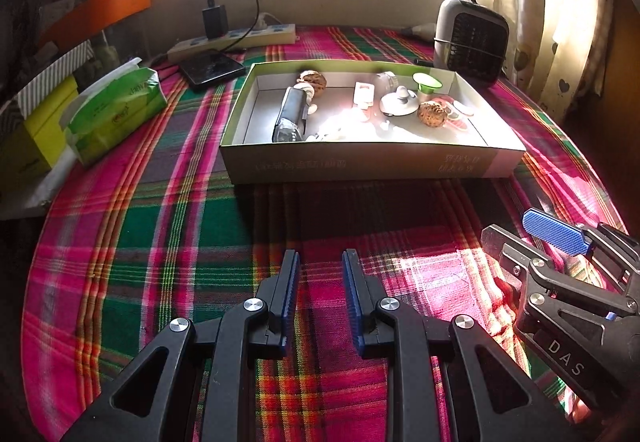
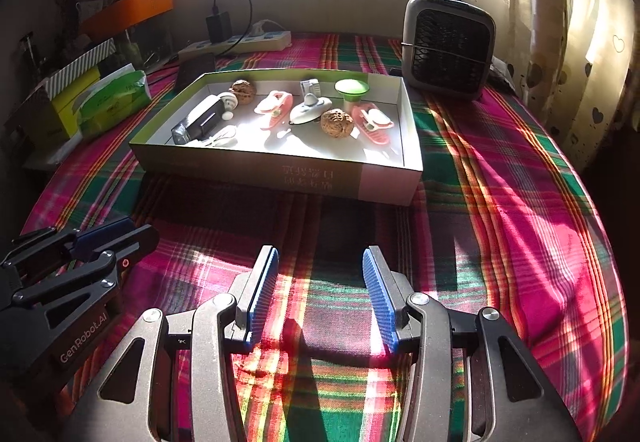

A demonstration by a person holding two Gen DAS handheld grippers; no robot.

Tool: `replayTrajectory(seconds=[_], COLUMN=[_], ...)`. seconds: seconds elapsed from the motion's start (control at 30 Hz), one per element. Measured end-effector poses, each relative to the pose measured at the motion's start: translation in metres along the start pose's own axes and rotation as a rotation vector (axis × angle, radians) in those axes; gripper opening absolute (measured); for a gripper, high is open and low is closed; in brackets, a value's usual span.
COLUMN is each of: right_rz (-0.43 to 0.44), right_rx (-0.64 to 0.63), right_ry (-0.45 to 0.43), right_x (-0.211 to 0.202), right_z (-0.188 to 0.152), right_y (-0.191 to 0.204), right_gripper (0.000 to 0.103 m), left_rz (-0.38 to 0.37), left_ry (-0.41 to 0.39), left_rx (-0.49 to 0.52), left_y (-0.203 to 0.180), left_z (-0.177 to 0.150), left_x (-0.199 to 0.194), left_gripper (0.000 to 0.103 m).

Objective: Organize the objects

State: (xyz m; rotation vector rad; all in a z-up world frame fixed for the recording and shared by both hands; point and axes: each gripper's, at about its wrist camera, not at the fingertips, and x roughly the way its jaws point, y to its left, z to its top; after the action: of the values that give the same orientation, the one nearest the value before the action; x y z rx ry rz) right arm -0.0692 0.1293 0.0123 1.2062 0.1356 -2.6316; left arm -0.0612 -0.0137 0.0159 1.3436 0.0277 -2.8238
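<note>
A shallow cardboard box (image 1: 372, 162) (image 2: 280, 170) sits mid-table on the plaid cloth. It holds a walnut (image 1: 431, 113) (image 2: 337, 123), a second walnut (image 1: 313, 79) (image 2: 242, 87), a dark clear-ended case (image 1: 290, 114) (image 2: 200, 120), a green-topped cup (image 1: 427, 83) (image 2: 351, 88), pink clips (image 2: 374, 124) and small white items. My left gripper (image 1: 320, 256) (image 2: 112, 232) hovers open and empty over the cloth in front of the box. My right gripper (image 2: 320, 254) (image 1: 520, 226) stands open beside it, nothing between its blue pads.
A small fan heater (image 1: 470, 38) (image 2: 446, 46) stands at the back right. A power strip (image 1: 236, 38) with a charger and a dark phone (image 1: 211, 67) lie behind the box. Green tissue pack (image 1: 116, 110) and a yellow box (image 1: 36, 130) crowd the left edge. A curtain (image 2: 568, 42) hangs right.
</note>
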Motion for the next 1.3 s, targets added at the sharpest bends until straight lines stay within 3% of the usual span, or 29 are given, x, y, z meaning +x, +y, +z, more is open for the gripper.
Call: replayTrajectory(seconds=[0.2, 0.33, 0.6, 0.73, 1.3], right_rz=[0.002, 0.004, -0.027, -0.037, -0.034], right_rx=[0.009, 0.012, 0.009, 0.021, 0.025], right_ry=[0.031, 0.029, 0.022, 0.020, 0.017], right_x=[0.004, 0.002, -0.001, -0.001, -0.002], right_z=[-0.009, -0.013, -0.018, -0.019, -0.020], right_y=[-0.001, -0.003, -0.003, -0.005, -0.006], right_gripper=[0.046, 0.056, 0.057, 0.063, 0.065], left_rz=[0.019, 0.026, 0.031, 0.033, 0.035], left_ry=[0.000, -0.013, -0.018, -0.017, -0.017], left_rx=[0.004, 0.003, -0.011, -0.009, -0.007], left_y=[-0.004, -0.006, -0.008, -0.008, -0.008], left_z=[-0.007, -0.009, -0.010, -0.010, -0.011], left_x=[0.002, 0.001, 0.000, 0.001, 0.001], left_gripper=[0.020, 0.022, 0.026, 0.026, 0.027])
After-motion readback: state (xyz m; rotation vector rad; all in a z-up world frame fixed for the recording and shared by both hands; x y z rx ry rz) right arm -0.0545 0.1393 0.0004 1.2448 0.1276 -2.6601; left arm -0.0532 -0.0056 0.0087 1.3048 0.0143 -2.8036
